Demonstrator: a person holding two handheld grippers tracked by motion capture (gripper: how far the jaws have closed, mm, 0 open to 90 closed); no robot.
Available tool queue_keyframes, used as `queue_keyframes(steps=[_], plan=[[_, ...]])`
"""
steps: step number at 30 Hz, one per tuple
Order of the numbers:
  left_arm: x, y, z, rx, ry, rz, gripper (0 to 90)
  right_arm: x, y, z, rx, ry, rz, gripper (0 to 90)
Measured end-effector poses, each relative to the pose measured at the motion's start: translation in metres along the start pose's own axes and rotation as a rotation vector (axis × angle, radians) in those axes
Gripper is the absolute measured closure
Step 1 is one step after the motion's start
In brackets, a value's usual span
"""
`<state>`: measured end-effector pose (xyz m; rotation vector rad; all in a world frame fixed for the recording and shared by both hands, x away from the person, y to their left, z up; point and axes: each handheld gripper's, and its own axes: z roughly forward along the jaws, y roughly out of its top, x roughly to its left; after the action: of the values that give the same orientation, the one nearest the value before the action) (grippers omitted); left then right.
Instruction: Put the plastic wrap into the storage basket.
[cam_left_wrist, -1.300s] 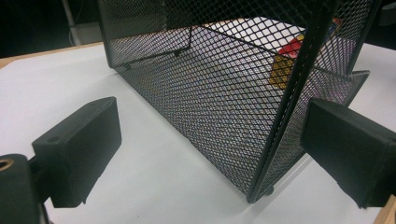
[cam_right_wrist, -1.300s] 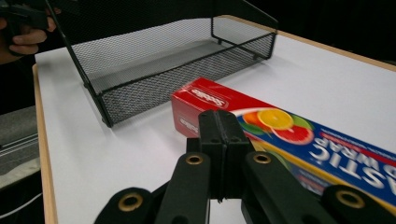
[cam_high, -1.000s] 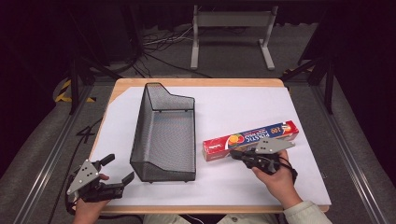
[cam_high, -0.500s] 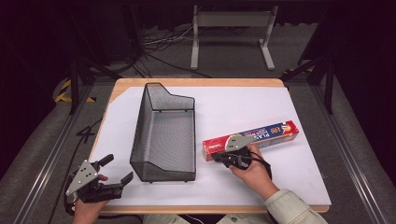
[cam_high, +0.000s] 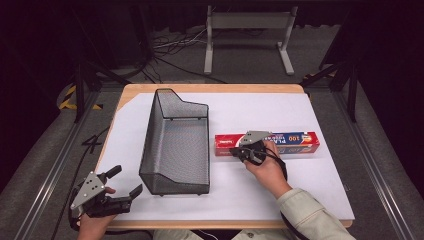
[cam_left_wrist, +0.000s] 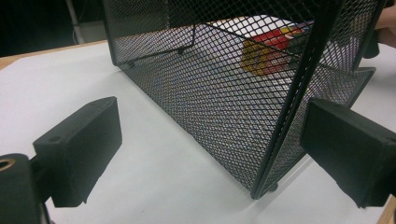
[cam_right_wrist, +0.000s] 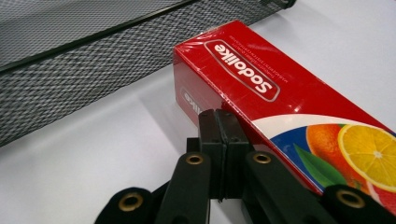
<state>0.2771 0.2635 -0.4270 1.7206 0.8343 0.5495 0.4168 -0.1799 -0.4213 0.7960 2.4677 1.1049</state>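
Shift: right hand-held gripper (cam_high: 243, 151) has slid toward nine o'clock along the red box (cam_high: 290, 142), jaws pressed together, holding nothing.
Meaning: probably nudging box toward mesh basket (cam_high: 176, 145).
Left hand-held gripper (cam_high: 120, 191): wide open, empty, unmoved at bench (cam_high: 280, 112) edge.

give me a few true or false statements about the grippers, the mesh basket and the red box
1. The red box lies inside the mesh basket. False: it lies on the table beside the basket, on the right in the high view.
2. The right gripper is shut, its jaws pressed together against the box's side. True.
3. The left gripper is clamped on the basket's rim. False: it is open, near the basket's front corner.
4. The basket is empty. True.
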Motion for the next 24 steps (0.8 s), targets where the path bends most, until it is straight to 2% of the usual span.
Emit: queue_keyframes(steps=[2,3,4,6,10,15,17,20,22,24], plan=[[0.001,0.000,0.000,-0.001,0.000,0.008,6.4,-0.005,0.003,0.006,0.010,-0.034,0.014,90.0],[0.001,0.000,0.000,-0.001,0.000,0.008,6.4,-0.005,0.003,0.006,0.010,-0.034,0.014,90.0],[0.000,0.000,0.000,-0.001,-0.001,0.004,6.4,-0.010,0.005,0.011,0.020,-0.061,0.026,90.0],[0.001,0.000,0.000,-0.001,-0.001,0.004,6.4,-0.012,0.005,0.013,0.025,-0.074,0.034,90.0],[0.001,0.000,-0.001,-0.001,-0.001,0.000,6.4,-0.028,0.009,0.018,0.036,-0.128,0.083,90.0],[0.001,-0.001,0.000,-0.002,-0.001,0.000,6.4,-0.044,0.010,0.019,0.035,-0.165,0.129,90.0],[0.001,-0.001,-0.001,-0.002,0.000,-0.001,6.4,-0.045,0.010,0.019,0.037,-0.167,0.137,90.0],[0.002,-0.001,-0.001,-0.003,0.000,-0.002,6.4,-0.046,0.010,0.016,0.037,-0.142,0.137,88.5],[0.001,-0.001,0.000,-0.002,-0.001,-0.007,6.5,-0.046,0.016,0.008,0.036,-0.087,0.119,79.5],[0.001,-0.001,0.000,0.000,0.000,-0.007,6.5,-0.047,0.022,-0.001,0.012,-0.059,0.079,71.5]])
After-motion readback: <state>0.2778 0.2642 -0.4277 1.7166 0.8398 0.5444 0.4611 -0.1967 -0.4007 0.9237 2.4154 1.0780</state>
